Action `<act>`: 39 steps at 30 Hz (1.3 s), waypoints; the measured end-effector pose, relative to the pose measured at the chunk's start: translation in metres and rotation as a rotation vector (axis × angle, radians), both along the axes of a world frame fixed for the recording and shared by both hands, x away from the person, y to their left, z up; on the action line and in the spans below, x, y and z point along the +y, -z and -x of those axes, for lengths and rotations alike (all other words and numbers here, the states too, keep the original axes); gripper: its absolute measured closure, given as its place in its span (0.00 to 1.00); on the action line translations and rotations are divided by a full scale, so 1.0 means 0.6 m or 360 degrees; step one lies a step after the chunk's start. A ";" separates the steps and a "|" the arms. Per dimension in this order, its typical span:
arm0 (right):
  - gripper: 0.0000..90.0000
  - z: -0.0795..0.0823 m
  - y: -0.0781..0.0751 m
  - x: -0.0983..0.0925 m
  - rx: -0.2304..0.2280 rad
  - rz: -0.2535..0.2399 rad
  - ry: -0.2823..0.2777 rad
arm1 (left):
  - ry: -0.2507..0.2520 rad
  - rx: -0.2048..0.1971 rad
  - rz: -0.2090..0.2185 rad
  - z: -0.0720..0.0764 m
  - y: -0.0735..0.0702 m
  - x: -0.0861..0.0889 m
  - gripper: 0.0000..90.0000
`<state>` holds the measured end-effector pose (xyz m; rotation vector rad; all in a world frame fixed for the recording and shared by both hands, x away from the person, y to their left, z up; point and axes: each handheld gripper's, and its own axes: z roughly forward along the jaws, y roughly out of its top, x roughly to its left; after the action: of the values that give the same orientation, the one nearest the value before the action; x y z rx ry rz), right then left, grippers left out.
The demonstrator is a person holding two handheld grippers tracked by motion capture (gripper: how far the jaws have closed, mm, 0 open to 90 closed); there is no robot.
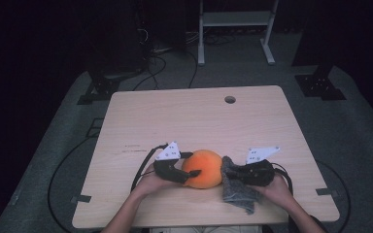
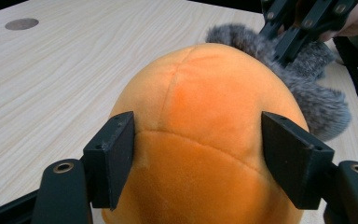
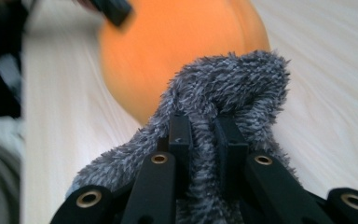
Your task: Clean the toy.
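Two grippers are at work at the near edge of the table, one in each of my hands. My left gripper has its jaws spread around the orange plush ball, one pad on each flank and both pressing into the soft fabric, so it has the ball in its grasp. My right gripper is pinched nearly together on a fold of the grey fuzzy cloth, the pile bulging up between and above the two jaws.

From the high view, the left gripper comes at the ball from its left side, and the right gripper holds the cloth against the ball's right side, touching it. The rest of the cloth lies slack on the wooden table towards me. A small round hole sits near the table's far edge.
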<state>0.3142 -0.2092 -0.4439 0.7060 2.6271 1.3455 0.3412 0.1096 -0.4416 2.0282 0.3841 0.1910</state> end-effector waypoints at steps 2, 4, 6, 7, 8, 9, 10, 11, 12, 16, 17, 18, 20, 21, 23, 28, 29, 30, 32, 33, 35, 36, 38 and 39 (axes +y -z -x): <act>0.87 -0.001 0.004 -0.008 0.0015 0.0004 0.0020 | 0.0002 -0.0017 -0.0003 0.002 -0.001 -0.003 0.31; 0.87 0.001 -0.002 -0.012 0.0005 -0.0043 0.0025 | 0.0018 -0.0053 -0.0018 0.007 -0.004 -0.009 0.31; 0.87 0.003 -0.015 -0.009 -0.0027 -0.0090 0.0007 | 0.0055 -0.0121 -0.0047 0.015 -0.008 -0.018 0.31; 0.87 0.002 -0.022 -0.006 -0.0046 -0.0120 -0.0001 | 0.0073 -0.0146 -0.0056 0.019 -0.009 -0.023 0.32; 0.87 0.000 -0.029 -0.002 -0.0064 -0.0140 -0.0012 | 0.0094 -0.0179 -0.0075 0.022 -0.010 -0.027 0.33; 0.87 -0.004 -0.035 0.003 -0.0078 -0.0166 -0.0014 | 0.0101 -0.0191 -0.0078 0.024 -0.010 -0.028 0.33; 0.87 -0.007 -0.037 0.004 -0.0078 -0.0178 -0.0012 | 0.0101 -0.0192 -0.0083 0.025 -0.010 -0.028 0.33; 0.87 -0.013 -0.037 0.006 -0.0070 -0.0190 -0.0014 | 0.0096 -0.0173 -0.0074 0.024 -0.009 -0.026 0.33; 0.87 -0.017 -0.034 0.006 -0.0055 -0.0199 -0.0014 | 0.0094 -0.0156 -0.0059 0.023 -0.007 -0.023 0.33; 0.87 -0.026 -0.012 -0.006 0.0024 -0.0120 0.0044 | 0.0092 -0.0136 -0.0046 0.022 -0.006 -0.017 0.33; 0.87 -0.026 -0.009 -0.011 0.0032 -0.0095 0.0057 | 0.0089 -0.0137 -0.0047 0.022 -0.006 -0.018 0.32; 0.87 -0.024 -0.007 -0.016 0.0035 -0.0075 0.0071 | 0.0090 -0.0142 -0.0052 0.022 -0.007 -0.019 0.32; 0.87 -0.018 -0.012 -0.023 0.0026 -0.0103 0.0073 | 0.0081 -0.0151 -0.0051 0.025 -0.010 -0.023 0.32; 0.87 -0.013 -0.020 -0.024 0.0004 -0.0130 0.0063 | 0.0072 -0.0151 -0.0053 0.026 -0.012 -0.027 0.32; 0.87 -0.003 -0.045 -0.016 -0.0056 -0.0213 0.0019 | 0.0067 -0.0182 -0.0085 0.030 -0.017 -0.037 0.32; 0.87 0.008 -0.079 0.025 -0.0169 -0.0194 -0.0087 | 0.0072 -0.0242 -0.0136 0.042 -0.023 -0.054 0.33; 0.87 0.007 -0.077 0.032 -0.0186 -0.0141 -0.0094 | 0.0074 -0.0240 -0.0133 0.043 -0.022 -0.054 0.33; 0.87 0.004 -0.073 0.038 -0.0176 -0.0101 -0.0100 | 0.0076 -0.0233 -0.0134 0.042 -0.020 -0.054 0.33; 0.88 -0.002 -0.063 0.041 -0.0138 -0.0094 -0.0097 | 0.0070 -0.0218 -0.0134 0.040 -0.016 -0.051 0.33; 0.88 -0.003 -0.058 0.038 -0.0122 -0.0106 -0.0090 | 0.0077 -0.0214 -0.0138 0.039 -0.016 -0.049 0.34; 0.88 -0.004 -0.054 0.032 -0.0115 -0.0089 -0.0083 | 0.0074 -0.0209 -0.0138 0.039 -0.017 -0.049 0.34; 0.88 -0.004 -0.052 0.027 -0.0107 -0.0074 -0.0074 | 0.0074 -0.0211 -0.0143 0.039 -0.018 -0.049 0.34; 0.87 -0.004 -0.047 0.013 -0.0056 -0.0043 -0.0067 | 0.0068 -0.0224 -0.0150 0.041 -0.019 -0.050 0.33; 0.87 -0.004 -0.046 0.005 -0.0033 -0.0035 -0.0057 | 0.0061 -0.0227 -0.0148 0.041 -0.020 -0.051 0.33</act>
<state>0.3169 -0.2065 -0.4166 0.6469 2.6253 1.3853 0.3164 0.0790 -0.4294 2.0966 0.2509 0.3332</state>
